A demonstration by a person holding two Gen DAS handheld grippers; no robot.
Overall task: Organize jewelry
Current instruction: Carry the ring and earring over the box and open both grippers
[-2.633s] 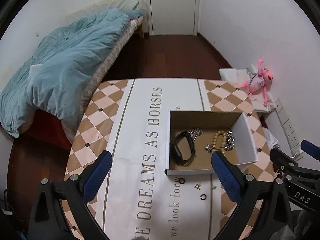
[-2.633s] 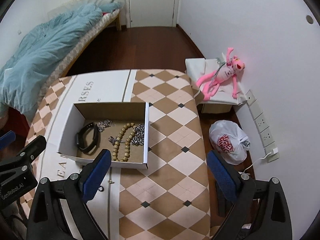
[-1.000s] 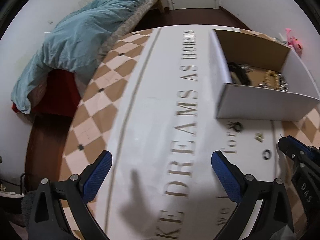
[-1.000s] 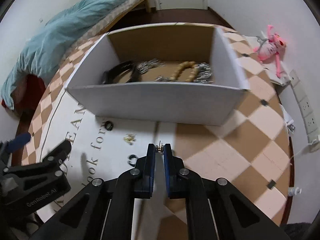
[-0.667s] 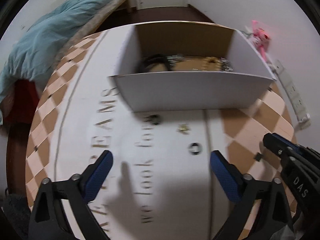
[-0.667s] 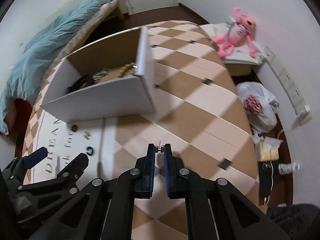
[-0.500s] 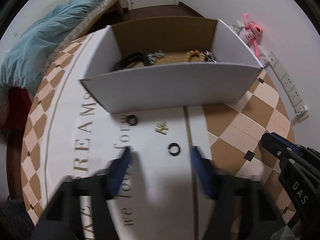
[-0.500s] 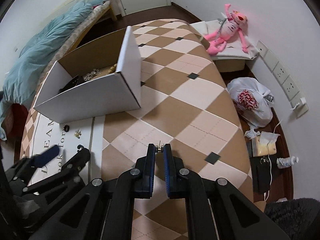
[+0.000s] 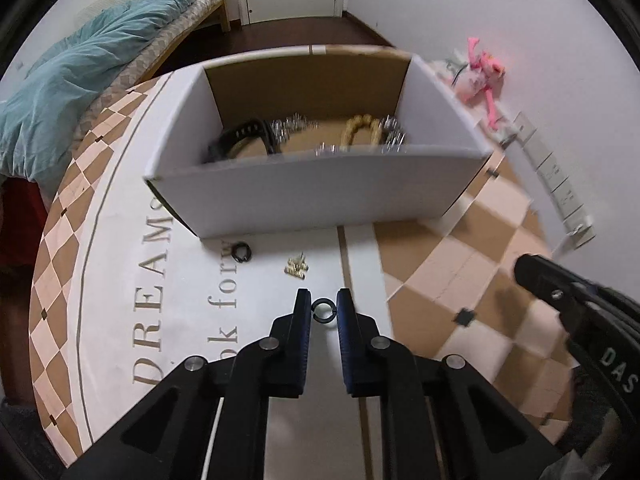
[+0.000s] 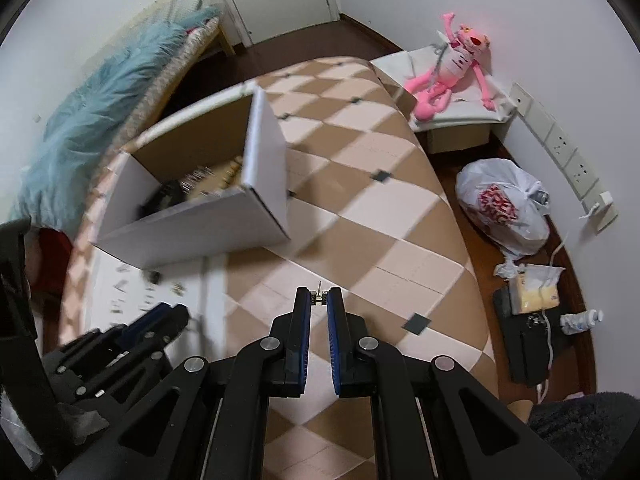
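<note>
Left wrist view: left gripper (image 9: 324,312) is nearly closed around a black ring (image 9: 323,311) on the tablecloth (image 9: 256,360); contact is unclear. Right gripper (image 10: 319,298) pinches a small earring (image 10: 319,297). Jewelry box (image 9: 316,196) sits at 12 o'clock.

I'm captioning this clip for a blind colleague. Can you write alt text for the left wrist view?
The left gripper has its two fingers closed around a small black ring lying on the white printed tablecloth. Ahead stands an open cardboard box holding a black band, chains and beads, with another black ring and a small gold piece lying before it.
</note>
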